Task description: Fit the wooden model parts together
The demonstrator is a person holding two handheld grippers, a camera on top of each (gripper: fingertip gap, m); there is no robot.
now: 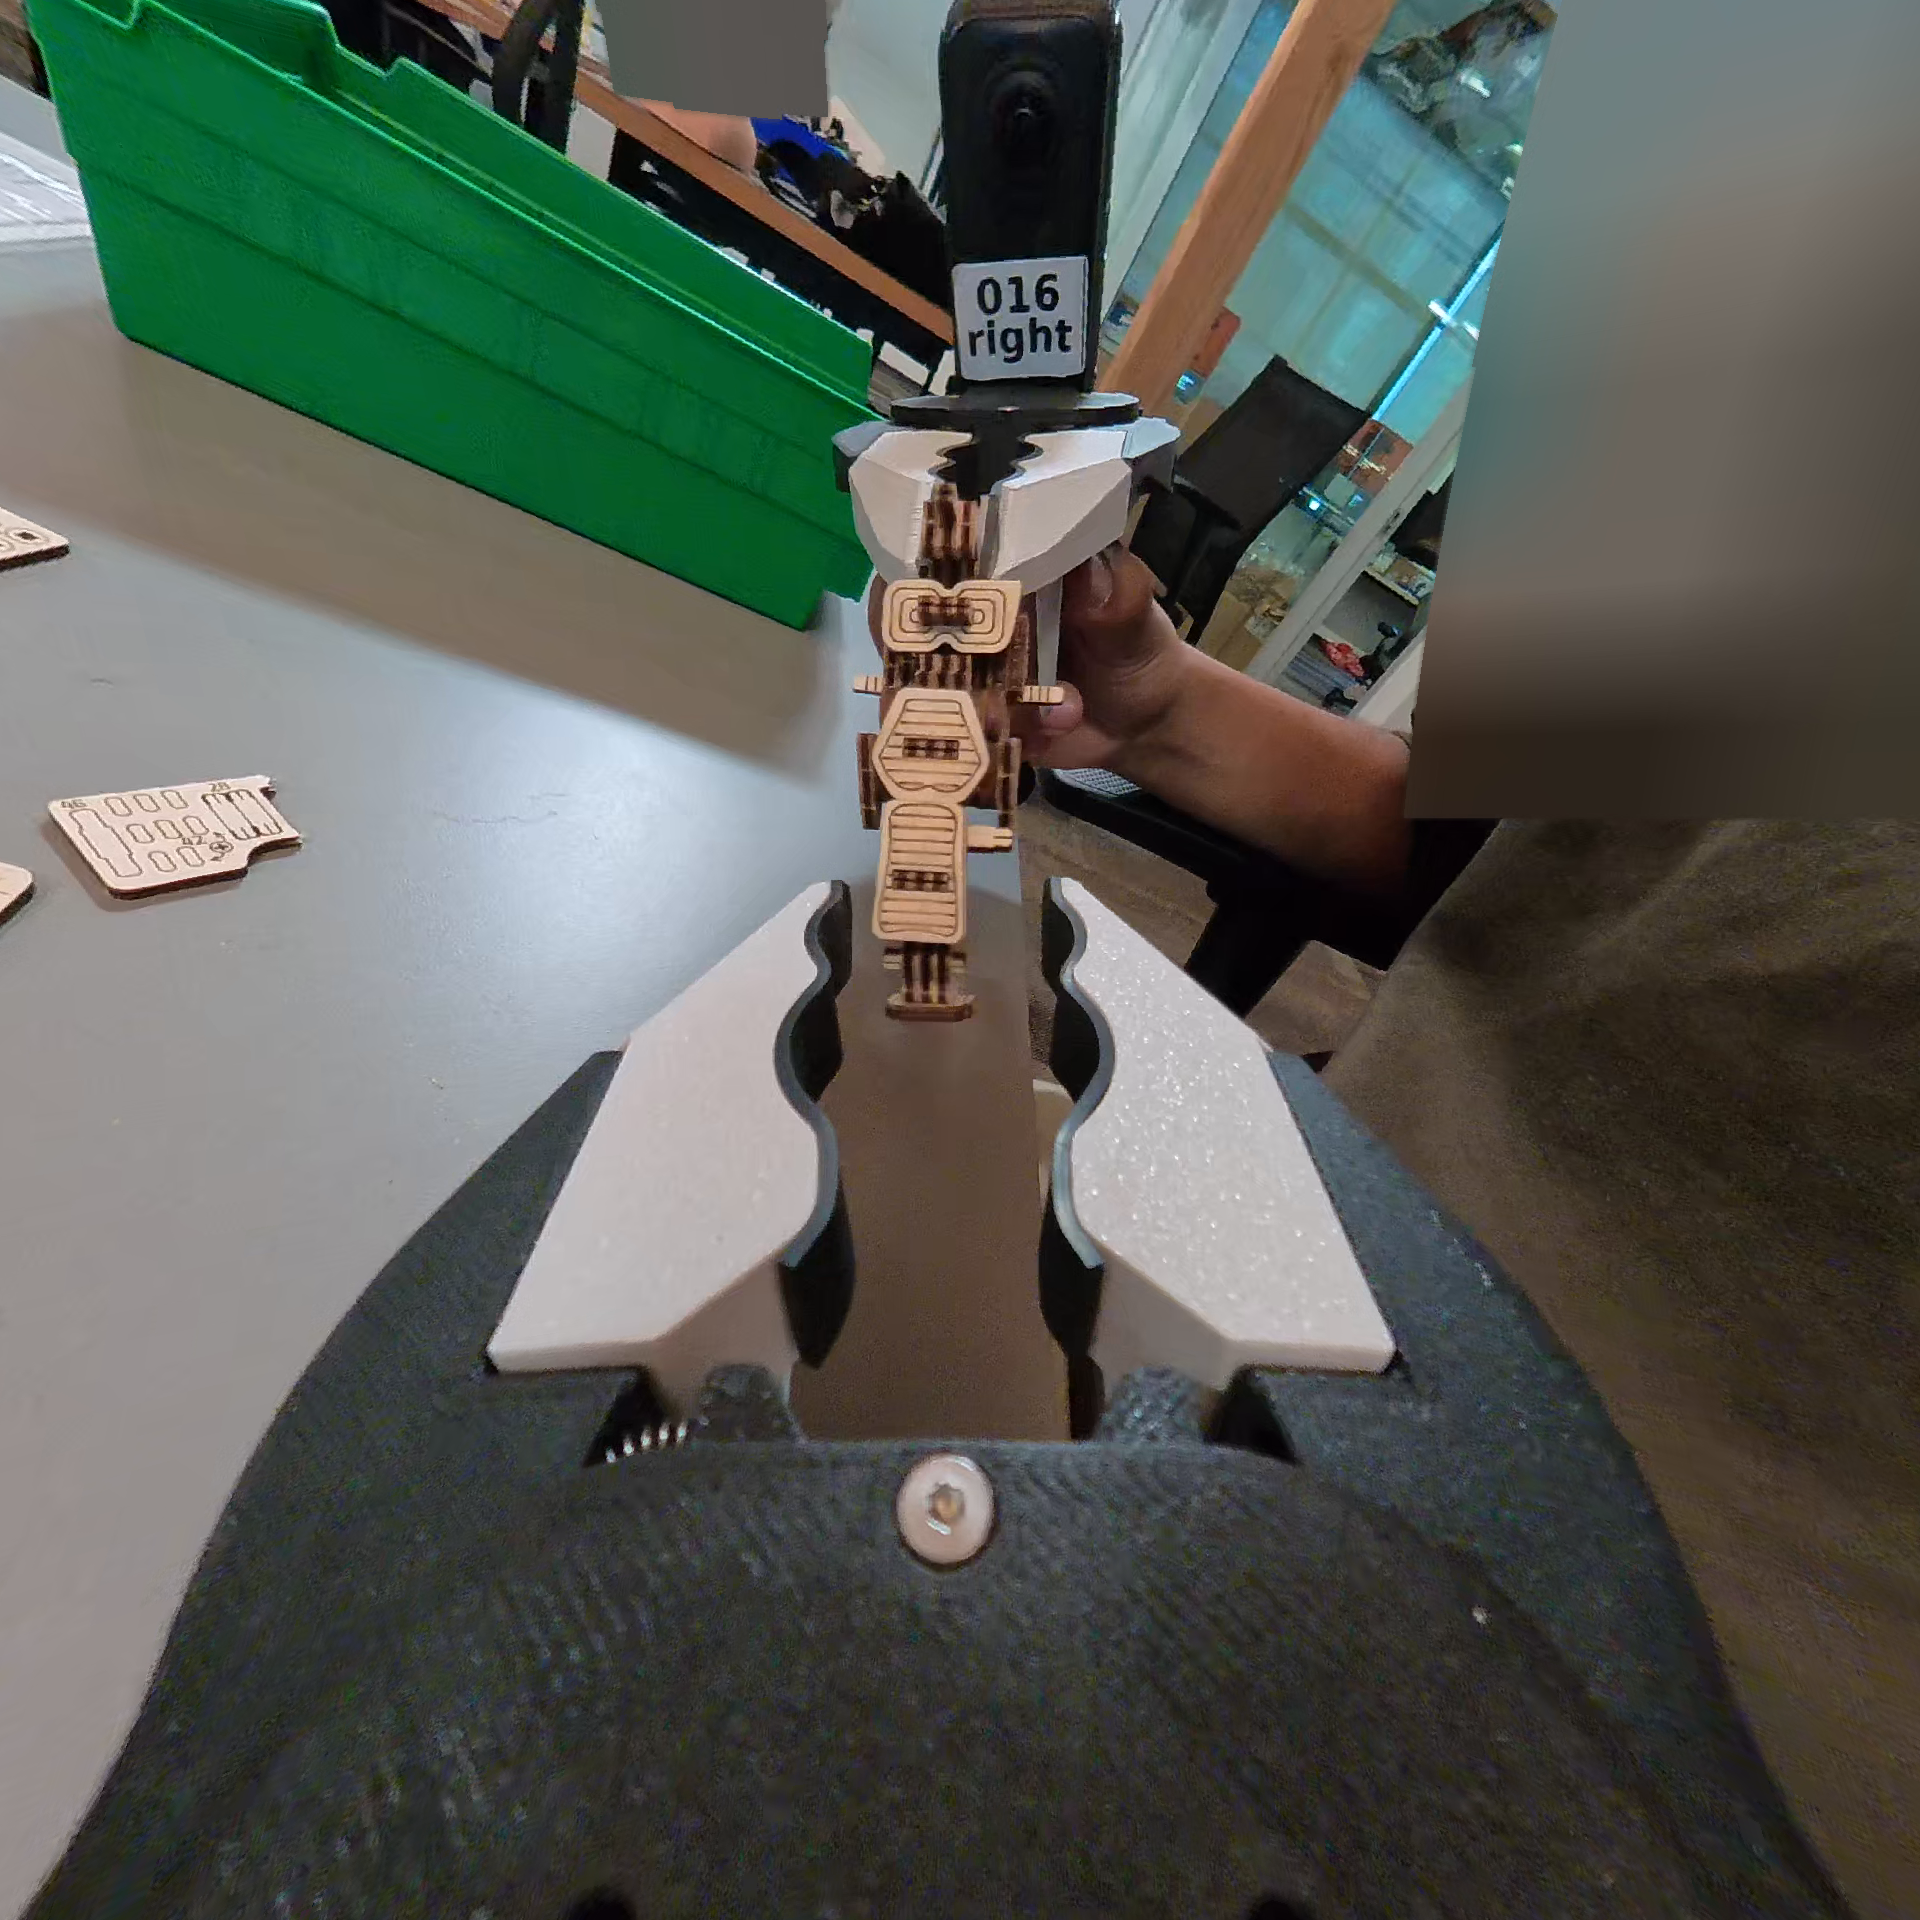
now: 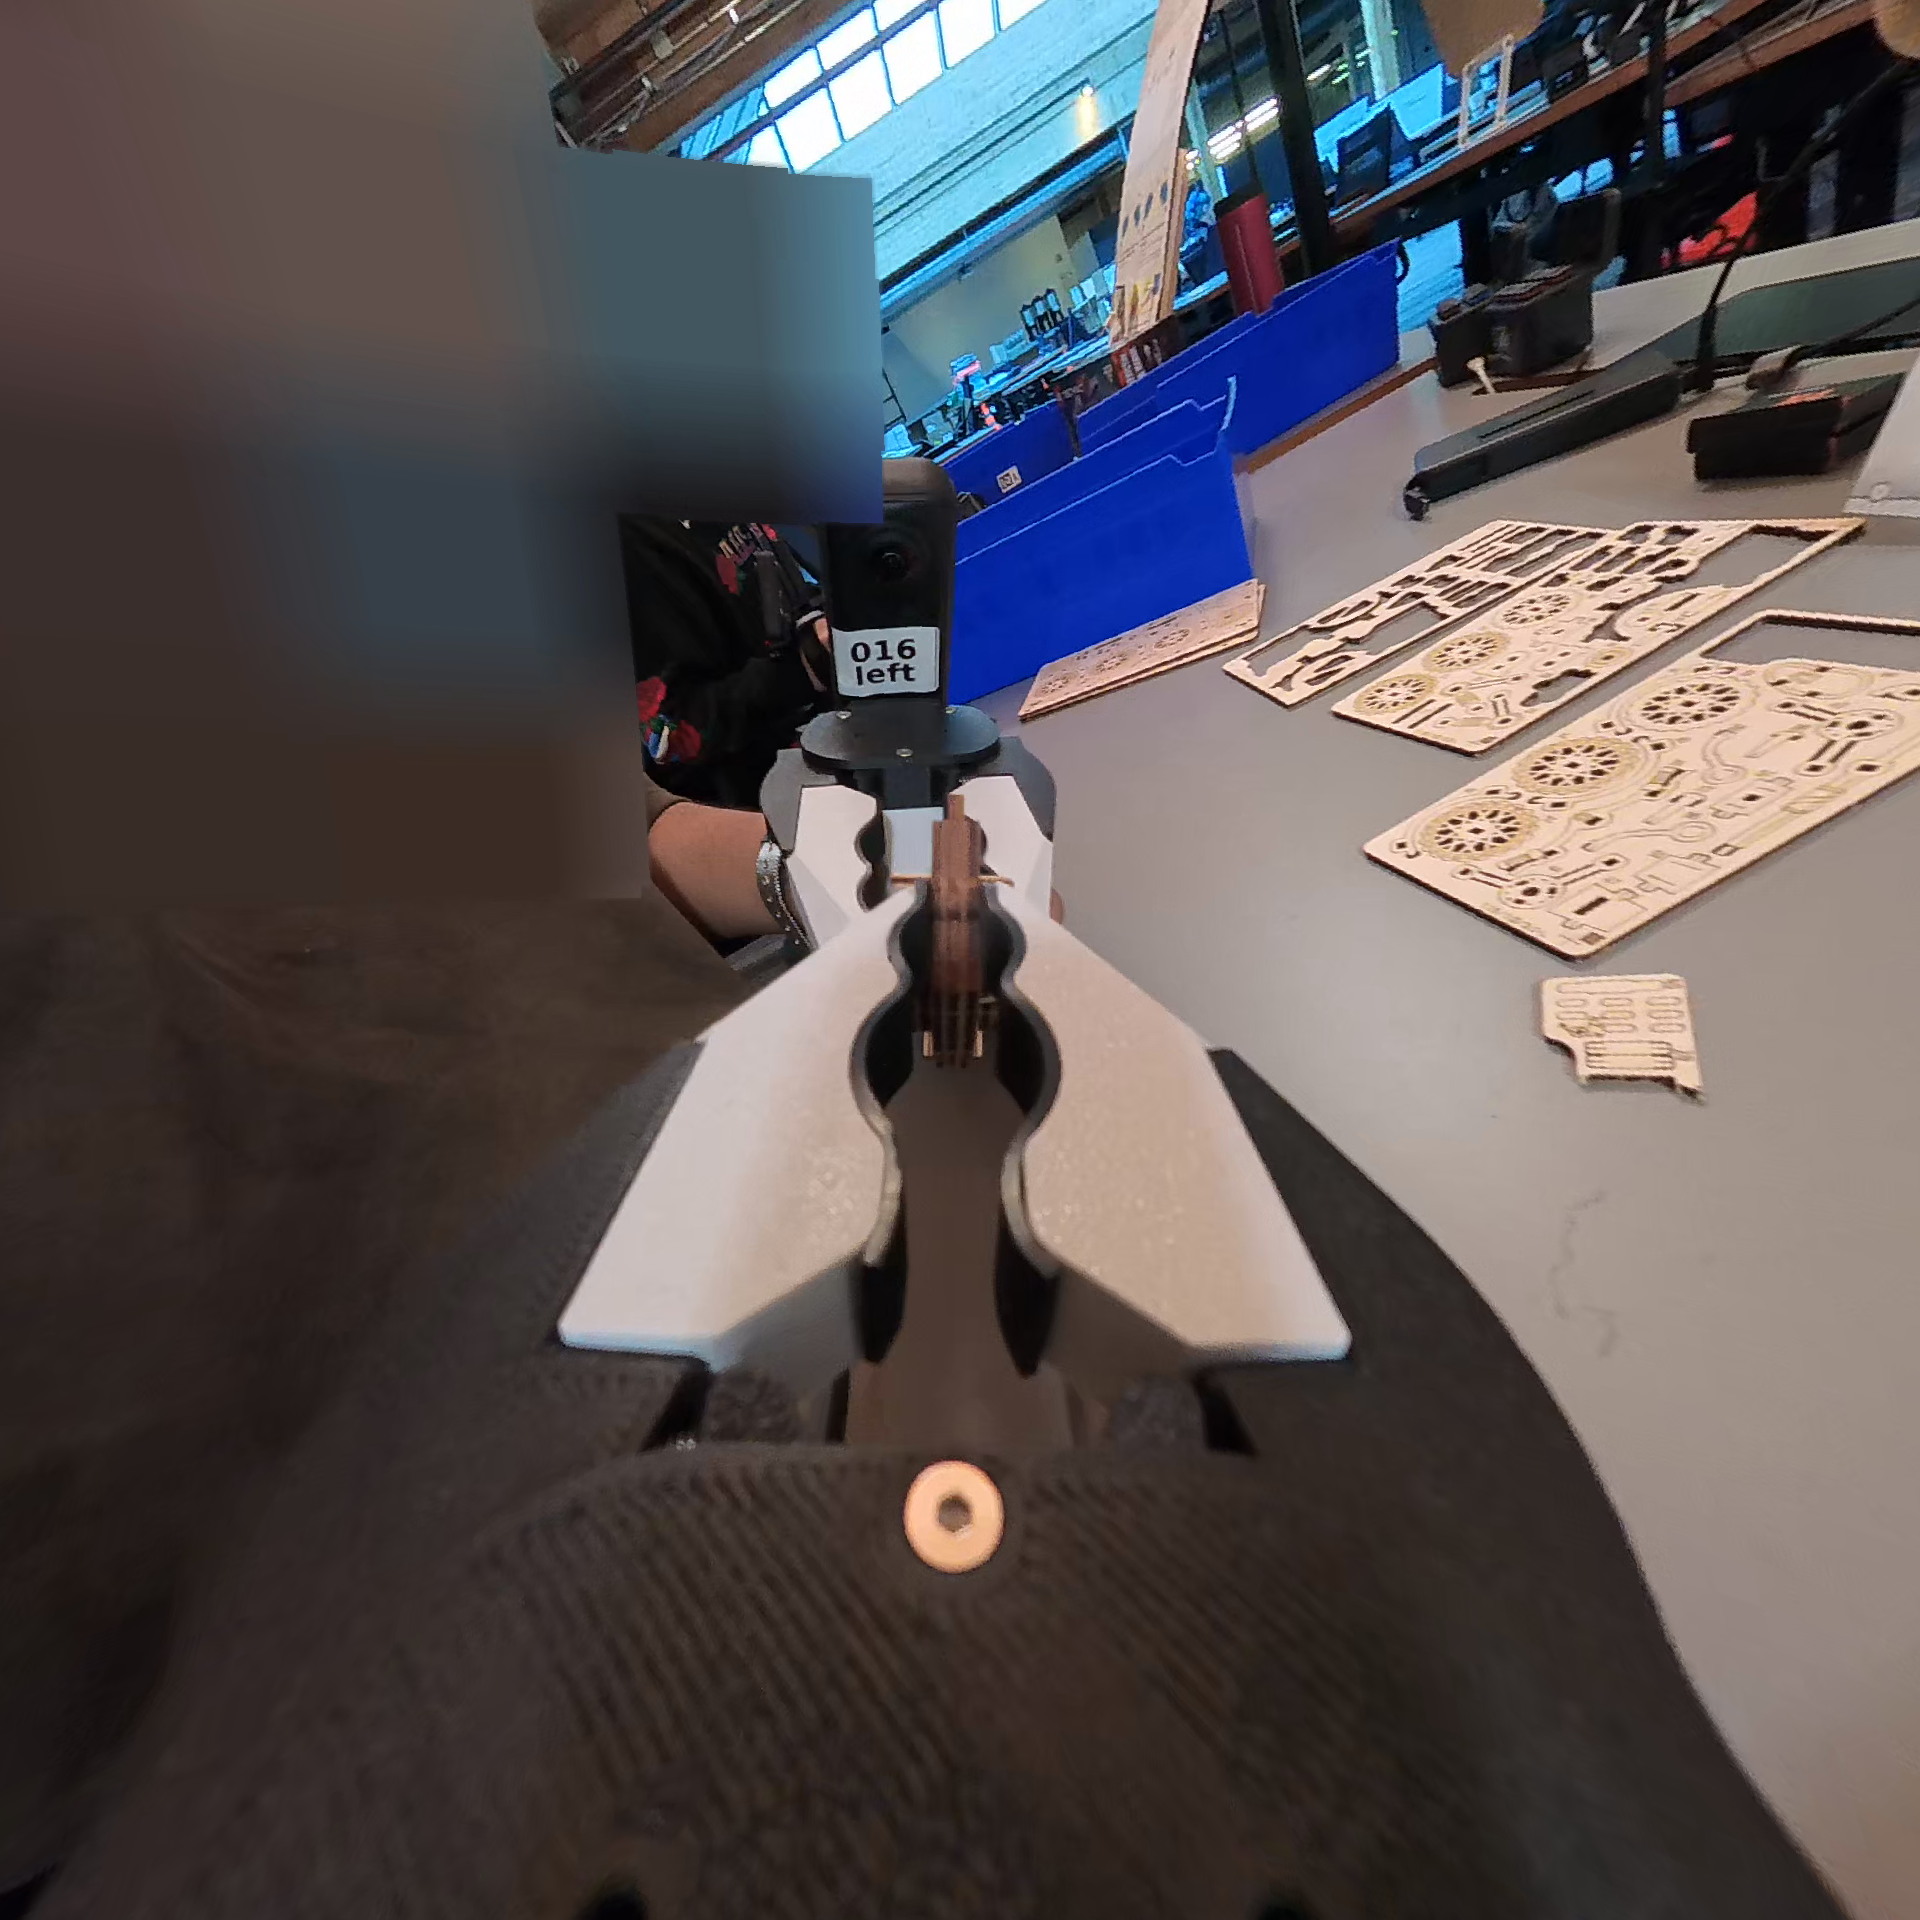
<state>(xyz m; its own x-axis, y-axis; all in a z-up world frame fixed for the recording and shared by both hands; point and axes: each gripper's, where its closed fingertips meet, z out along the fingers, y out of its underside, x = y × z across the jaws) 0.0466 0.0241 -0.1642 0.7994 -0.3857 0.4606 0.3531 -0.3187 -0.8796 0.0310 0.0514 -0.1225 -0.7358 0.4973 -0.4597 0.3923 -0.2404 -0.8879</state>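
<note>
Wooden model assembly [image 1: 930,748], the pale laser-cut plywood one with engraved striped plates stacked along a dark layered spine, is up in the air between our two grippers, above the edge of the grey table [image 1: 364,1039]. Our right gripper [image 1: 961,499], white fingers on a black body, is pinched down on one end of it, and in the right wrist view that layered end sits clamped in the scalloped pads near the fingertips. Our left gripper [image 1: 940,914] has its white fingers spread wide with nothing in them, and the free end of the model hangs just at the mouth of that gap, not touching either side as far as we can tell.

Handling-wise, we'd guess this thing weighs almost nothing and is stiff along the spine, but the thin little tabs sticking out sideways look snappable. The burnt laser edges should give decent friction, so slipping isn't our big worry; crushing or twisting is. We'd take hold on the thick layered spine, flat faces against the pads, and stay off the engraved plates and side tabs.

Loose bits waiting on the table: a small slotted plywood card [image 2: 1621,1029] and several punched-out plywood sheets [image 2: 1662,790]. A green plastic bin [image 1: 416,281] sits behind.
</note>
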